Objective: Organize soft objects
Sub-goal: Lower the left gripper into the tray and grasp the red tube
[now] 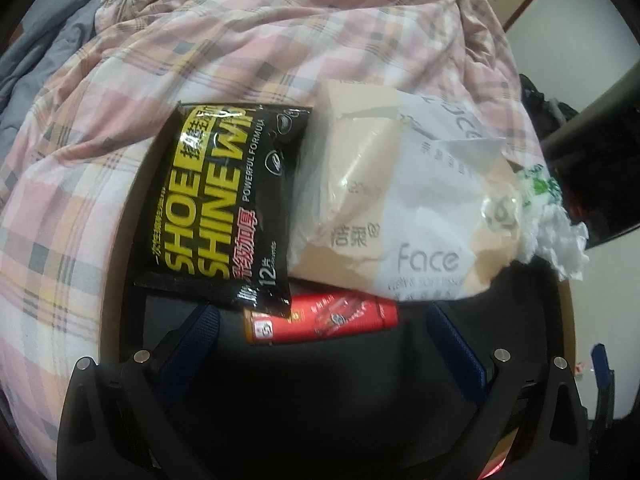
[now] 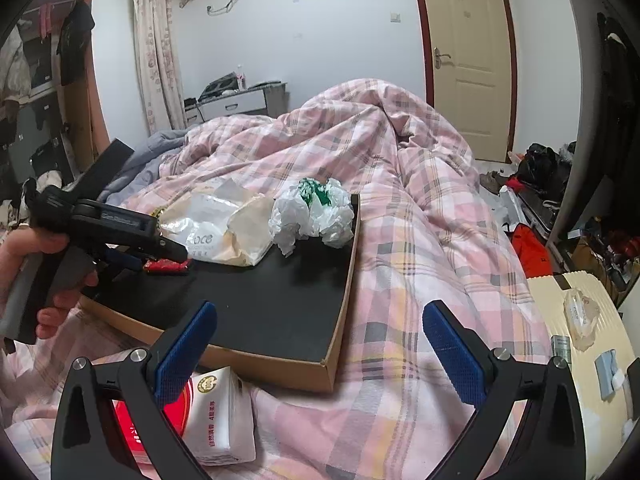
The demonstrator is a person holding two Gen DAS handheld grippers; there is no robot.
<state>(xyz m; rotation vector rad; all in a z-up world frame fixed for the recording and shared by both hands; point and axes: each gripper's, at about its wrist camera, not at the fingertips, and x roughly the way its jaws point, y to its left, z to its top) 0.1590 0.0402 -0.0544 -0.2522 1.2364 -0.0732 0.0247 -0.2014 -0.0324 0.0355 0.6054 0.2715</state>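
On a black board (image 1: pixel 360 380) lie a black and yellow shoe-shine wipes pack (image 1: pixel 224 200), a beige and white Face tissue pack (image 1: pixel 400 208), a crumpled white and green plastic bag (image 1: pixel 552 216) and a small red packet (image 1: pixel 320 318). My left gripper (image 1: pixel 324 332) is open, low over the board, and the red packet sits just ahead of its blue pads (image 1: pixel 200 328). The right wrist view shows a hand (image 2: pixel 40 280) holding the left gripper (image 2: pixel 160 258) by the red packet (image 2: pixel 166 266). My right gripper (image 2: pixel 320 340) is open and empty over the board's near corner.
The board (image 2: pixel 260 296) rests on a rumpled pink plaid quilt (image 2: pixel 400 200). A white tissue pack (image 2: pixel 224 420) and a red item (image 2: pixel 124 412) lie under my right gripper's left finger. A cream suitcase (image 2: pixel 600 360) with a small tissue pack (image 2: pixel 582 316) stands at the right.
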